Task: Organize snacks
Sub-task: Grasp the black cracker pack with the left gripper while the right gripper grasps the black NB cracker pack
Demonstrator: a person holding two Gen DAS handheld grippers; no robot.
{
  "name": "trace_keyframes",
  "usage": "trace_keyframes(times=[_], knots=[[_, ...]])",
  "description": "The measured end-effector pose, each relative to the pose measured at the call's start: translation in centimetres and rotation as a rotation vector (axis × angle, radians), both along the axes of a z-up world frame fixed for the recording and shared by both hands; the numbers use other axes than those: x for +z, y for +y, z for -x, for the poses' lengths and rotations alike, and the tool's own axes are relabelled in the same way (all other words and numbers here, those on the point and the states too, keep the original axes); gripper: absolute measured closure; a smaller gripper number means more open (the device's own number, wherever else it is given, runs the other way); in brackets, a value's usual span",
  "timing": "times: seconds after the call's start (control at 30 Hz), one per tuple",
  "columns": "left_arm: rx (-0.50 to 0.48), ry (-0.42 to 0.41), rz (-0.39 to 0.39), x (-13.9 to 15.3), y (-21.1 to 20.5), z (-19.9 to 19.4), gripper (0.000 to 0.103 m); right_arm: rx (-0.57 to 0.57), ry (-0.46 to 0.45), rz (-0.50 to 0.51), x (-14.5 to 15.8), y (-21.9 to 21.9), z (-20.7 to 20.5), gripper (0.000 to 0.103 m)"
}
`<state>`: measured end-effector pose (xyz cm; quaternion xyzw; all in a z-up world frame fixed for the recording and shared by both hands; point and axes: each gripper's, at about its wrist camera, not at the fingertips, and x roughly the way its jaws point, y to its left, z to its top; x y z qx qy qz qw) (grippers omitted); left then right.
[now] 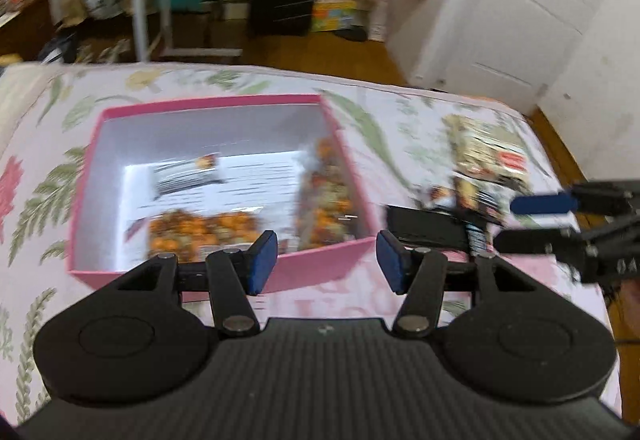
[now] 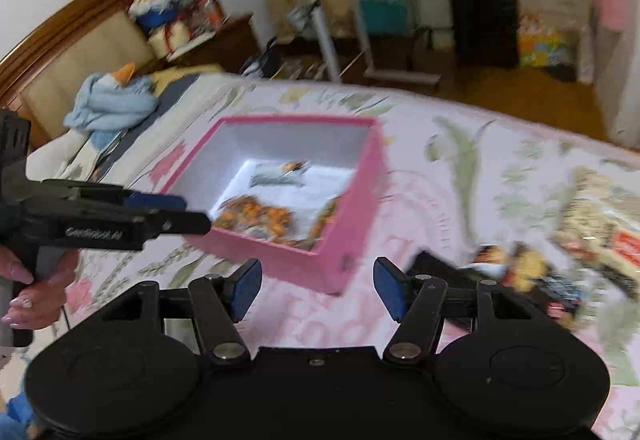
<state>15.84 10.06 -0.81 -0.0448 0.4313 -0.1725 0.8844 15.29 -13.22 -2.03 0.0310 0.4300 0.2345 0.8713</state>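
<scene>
A home bedroom: floral bedspread [image 2: 460, 160] across mid-frame, wooden headboard [image 2: 68, 40] at left, white door [image 1: 520, 8] upper right.

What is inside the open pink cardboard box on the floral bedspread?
The pink cardboard box holds clear snack packets of orange pieces, one upright at its right wall, and a paler packet. Blur hides labels; the near wall covers the front floor.
</scene>
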Motion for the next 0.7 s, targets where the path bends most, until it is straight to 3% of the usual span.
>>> trace_keyframes(times=[0.07,0.23,0.37,0.53,0.7], knots=[[-0.038,-0.006,0.016,0.3,-1.9,0.4,0.049,-0.036,-0.039,0.006,0.3,-1.8,1.0,0.029],[-0.119,-0.017,0.042,0.2,-6.4,1.1,0.049,-0.059,-0.057,0.048,-0.6,-5.0,3.2,0.029],[-0.166,-0.013,0.044,-1.0,-9.8,1.4,0.041,-0.124,-0.083,0.024,-1.9,-7.1,4.7,0.028],[-0.209,-0.026,0.012,-2.9,-13.2,1.0,0.031,-0.151,-0.189,0.041,-4.3,-8.2,6.2,0.025],[-0.209,-0.043,-0.029,-5.3,-16.1,-0.4,0.018,-0.220,-0.120,0.005,-8.3,-9.5,5.3,0.025]])
